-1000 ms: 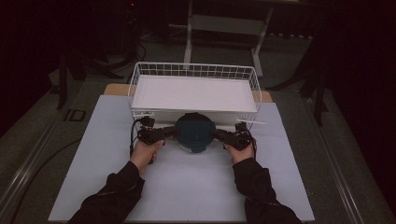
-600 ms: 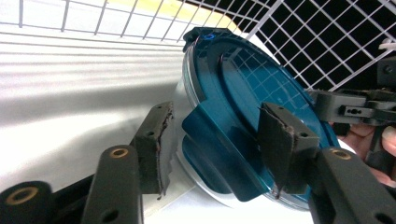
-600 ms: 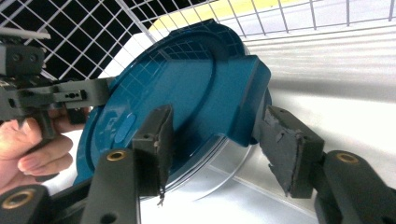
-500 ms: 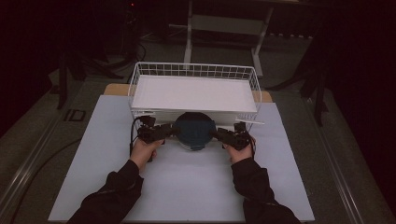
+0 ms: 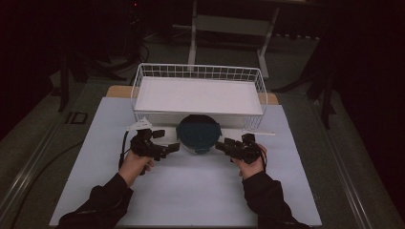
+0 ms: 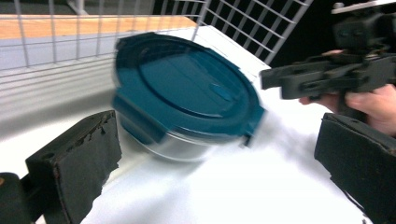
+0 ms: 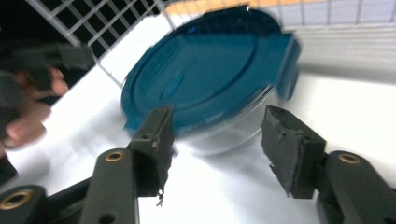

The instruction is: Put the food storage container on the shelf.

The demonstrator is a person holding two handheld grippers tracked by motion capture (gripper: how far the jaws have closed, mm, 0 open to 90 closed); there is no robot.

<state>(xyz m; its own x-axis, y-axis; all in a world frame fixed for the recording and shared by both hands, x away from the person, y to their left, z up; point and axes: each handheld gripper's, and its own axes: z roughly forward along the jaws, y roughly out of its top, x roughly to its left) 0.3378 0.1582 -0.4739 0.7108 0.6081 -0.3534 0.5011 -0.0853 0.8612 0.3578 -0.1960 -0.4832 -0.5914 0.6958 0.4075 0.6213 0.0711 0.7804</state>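
Two hands reach forward from the near edge, each holding a gripper level and aimed inward at the round container [image 5: 198, 133] with the dark teal lid, which sits on the white counter [image 5: 191, 191] just before the wire basket [image 5: 199, 76]. The left gripper [image 5: 168, 149] and right gripper [image 5: 220, 145] both show jaws spread, clear of the container; a second ago they were right against its sides.
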